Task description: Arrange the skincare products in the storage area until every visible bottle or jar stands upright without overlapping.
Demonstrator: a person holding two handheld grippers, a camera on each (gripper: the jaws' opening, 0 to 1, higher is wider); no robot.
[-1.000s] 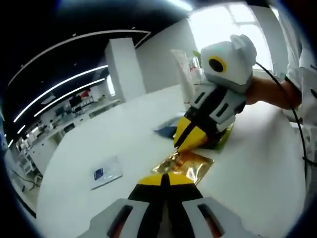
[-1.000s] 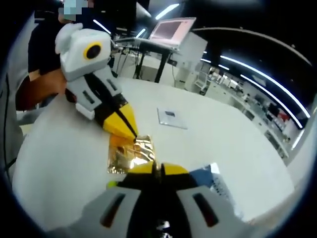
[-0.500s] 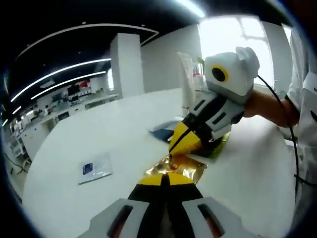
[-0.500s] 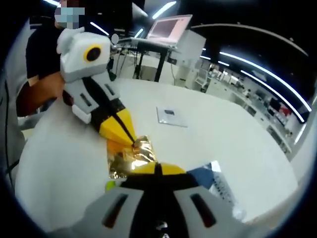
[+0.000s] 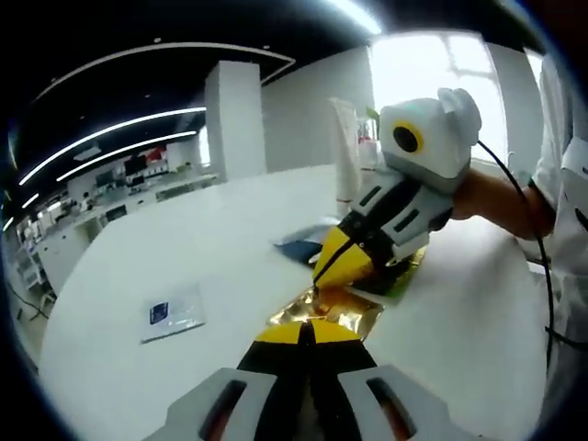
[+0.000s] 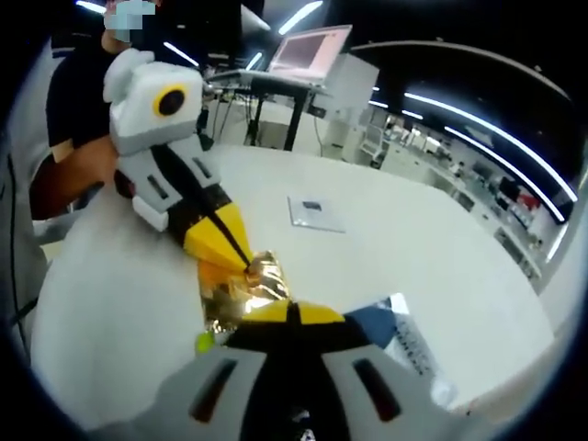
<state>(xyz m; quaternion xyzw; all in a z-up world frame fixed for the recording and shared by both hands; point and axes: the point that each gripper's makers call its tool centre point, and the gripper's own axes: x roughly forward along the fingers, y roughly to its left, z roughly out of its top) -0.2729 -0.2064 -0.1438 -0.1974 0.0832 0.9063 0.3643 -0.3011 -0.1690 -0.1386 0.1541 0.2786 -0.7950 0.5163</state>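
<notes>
I hold a gold sachet (image 5: 327,309) on the white table (image 5: 220,266) with both tongs. My left gripper (image 5: 310,333) is closed on its near edge, jaws pressed together over the foil. My right gripper (image 6: 288,312) is closed on the opposite edge, and it comes into the left gripper view from the right. A blue sachet (image 6: 378,324) lies just beside the gold one, and a small white card (image 5: 172,311) lies well apart to the left. A pale tube (image 5: 345,152) stands upright at the far side.
</notes>
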